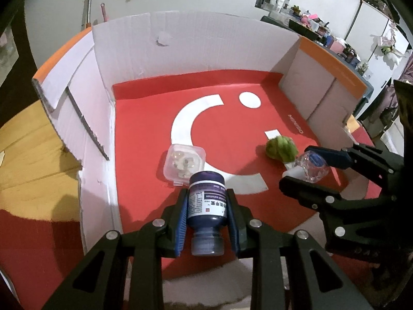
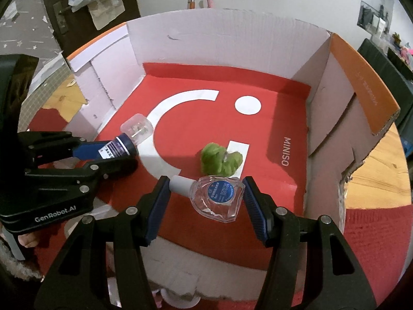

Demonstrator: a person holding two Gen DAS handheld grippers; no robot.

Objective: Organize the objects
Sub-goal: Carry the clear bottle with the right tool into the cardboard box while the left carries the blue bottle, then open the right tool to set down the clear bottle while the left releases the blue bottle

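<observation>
My left gripper (image 1: 206, 201) is shut on a dark blue bottle (image 1: 206, 206) with a white label and holds it over the red floor of a white cardboard box (image 1: 180, 49); it also shows in the right wrist view (image 2: 113, 149). A clear plastic case (image 1: 184, 162) lies just beyond the bottle. My right gripper (image 2: 206, 191) is open around a clear eye-drop bottle (image 2: 216, 196) with a blue round label and white cap, which lies on the box floor. A green fuzzy object (image 2: 220, 160) lies just behind it.
The box (image 2: 232, 41) has tall white walls on the far and side edges and orange flaps (image 2: 361, 85). It sits on a red mat (image 2: 374, 232) over a wooden table (image 1: 25, 149). Cluttered shelves stand at the far right.
</observation>
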